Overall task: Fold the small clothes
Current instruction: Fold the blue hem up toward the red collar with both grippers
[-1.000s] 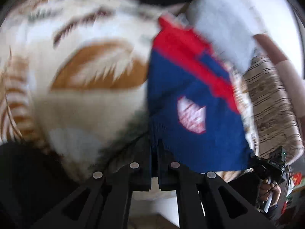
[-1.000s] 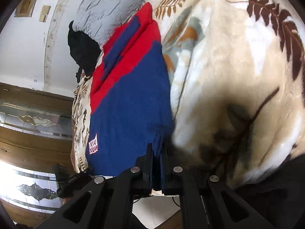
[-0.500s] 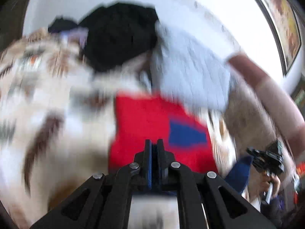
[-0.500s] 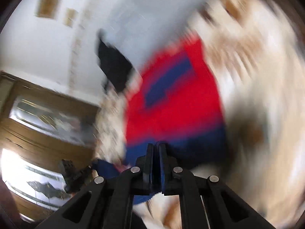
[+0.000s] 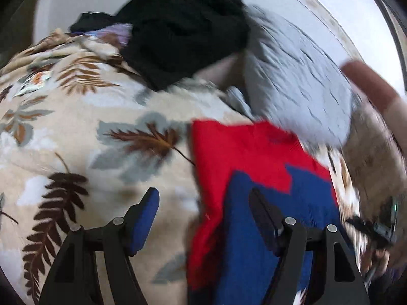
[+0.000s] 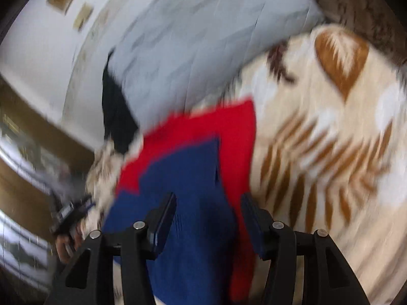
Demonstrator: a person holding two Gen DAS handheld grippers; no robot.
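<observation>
A small red and blue knit garment [image 5: 244, 152] lies on the leaf-patterned blanket [image 5: 76, 132], its blue half folded up over the red half. My left gripper [image 5: 203, 200] hovers over the garment's left edge. Its jaws are opening, and the pads press on nothing. In the right wrist view the same garment [image 6: 188, 178] runs under my right gripper [image 6: 208, 211]. The right jaws are opening too, with blue cloth below the gap and the pads clear of it. Both views are blurred by motion.
A black heap of clothes [image 5: 183, 25] and a grey quilted pillow [image 5: 297, 94] lie beyond the garment. A person's arm [image 5: 376, 89] crosses the right side. The blanket [image 6: 330, 152] spreads to the right. A hand with the other gripper [image 6: 68, 216] shows at the left edge.
Both grippers were shut on the blue hem and carried it forward over the red part. Their jaws now stand apart and the hem lies released on the garment.
</observation>
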